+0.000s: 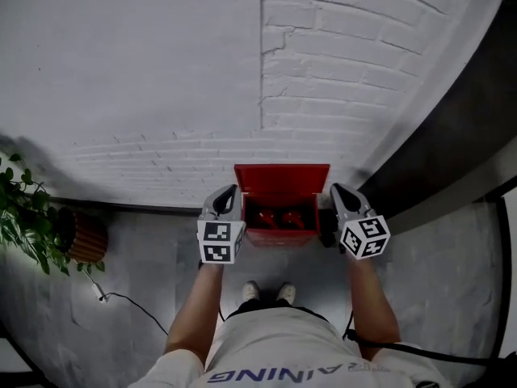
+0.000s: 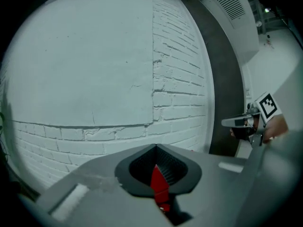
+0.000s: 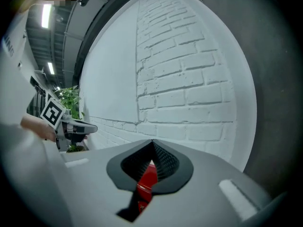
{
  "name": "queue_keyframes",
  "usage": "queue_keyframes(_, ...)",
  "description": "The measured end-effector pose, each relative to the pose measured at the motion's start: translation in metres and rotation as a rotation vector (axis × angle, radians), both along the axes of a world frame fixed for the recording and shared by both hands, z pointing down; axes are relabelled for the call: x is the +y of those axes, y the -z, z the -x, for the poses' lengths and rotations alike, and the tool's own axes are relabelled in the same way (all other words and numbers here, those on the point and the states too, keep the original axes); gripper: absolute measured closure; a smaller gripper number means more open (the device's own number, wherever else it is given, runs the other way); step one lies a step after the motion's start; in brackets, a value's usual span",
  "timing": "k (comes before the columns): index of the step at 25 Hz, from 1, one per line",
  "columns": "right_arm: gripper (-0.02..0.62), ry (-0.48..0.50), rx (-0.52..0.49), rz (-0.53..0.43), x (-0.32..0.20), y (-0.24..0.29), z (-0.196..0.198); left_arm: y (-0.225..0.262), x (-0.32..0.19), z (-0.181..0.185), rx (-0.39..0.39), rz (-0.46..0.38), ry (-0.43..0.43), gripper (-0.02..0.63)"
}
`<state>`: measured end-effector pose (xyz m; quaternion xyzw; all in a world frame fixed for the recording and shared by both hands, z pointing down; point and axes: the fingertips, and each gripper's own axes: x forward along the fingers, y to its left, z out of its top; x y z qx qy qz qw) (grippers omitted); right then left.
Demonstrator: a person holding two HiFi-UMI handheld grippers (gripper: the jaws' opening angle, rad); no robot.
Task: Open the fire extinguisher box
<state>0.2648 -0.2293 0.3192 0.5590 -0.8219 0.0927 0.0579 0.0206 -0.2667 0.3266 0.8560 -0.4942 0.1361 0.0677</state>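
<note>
The red fire extinguisher box (image 1: 279, 234) stands on the floor against the white brick wall. Its lid (image 1: 281, 177) is raised against the wall, and red extinguishers (image 1: 279, 217) lie inside. My left gripper (image 1: 229, 191) hovers by the box's left side with its jaws shut and empty. At the box's right side my right gripper (image 1: 338, 190) is also shut and empty. In the left gripper view the closed tips (image 2: 155, 146) meet, with the red box (image 2: 159, 184) showing beneath. The right gripper view shows the same: closed tips (image 3: 152, 142) over the red box (image 3: 147, 181).
A potted plant (image 1: 23, 217) in a brown pot (image 1: 85, 238) stands at the left, with a thin cable (image 1: 121, 299) on the floor beside it. A dark wall strip (image 1: 452, 136) runs along the right. The person's shoes (image 1: 266, 291) are just in front of the box.
</note>
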Motion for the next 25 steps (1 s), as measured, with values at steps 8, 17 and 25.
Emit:
queue_keyframes(8,0.594,-0.056,-0.011,-0.051,0.002,0.026,-0.01,0.026,-0.007,-0.002,0.016,-0.039,-0.025,0.601)
queue_keyframes(17,0.594,-0.068,-0.002,-0.059,0.006,0.031,-0.016,0.027,-0.008,-0.001,0.02,-0.04,-0.026,0.601)
queue_keyframes(25,0.594,-0.068,0.01,-0.06,0.006,0.033,-0.018,0.032,-0.007,0.001,0.032,-0.041,-0.014,0.601)
